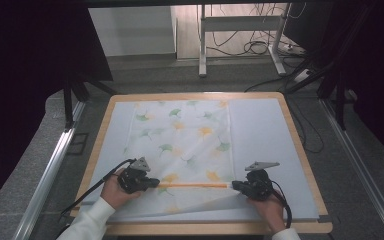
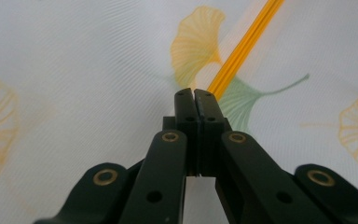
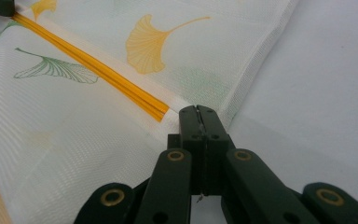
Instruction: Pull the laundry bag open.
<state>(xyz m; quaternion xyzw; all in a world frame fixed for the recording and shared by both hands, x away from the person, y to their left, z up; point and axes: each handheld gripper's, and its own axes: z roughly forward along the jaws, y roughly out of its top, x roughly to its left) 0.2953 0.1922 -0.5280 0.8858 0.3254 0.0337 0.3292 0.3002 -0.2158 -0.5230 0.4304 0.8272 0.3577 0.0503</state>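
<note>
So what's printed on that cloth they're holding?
Yellow and green ginkgo leaves on the white cloth, with an orange stripe; clearest in the right gripper view.

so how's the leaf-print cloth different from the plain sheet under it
The leaf-print cloth carries yellow and green ginkgo leaves and an orange stripe; the plain sheet is bare pale blue-white. The cloth is narrower, leaving the sheet exposed on both sides. The cloth's near edge is pinched up by the left gripper and right gripper; the sheet lies flat. Both rest on the wooden board.
</note>
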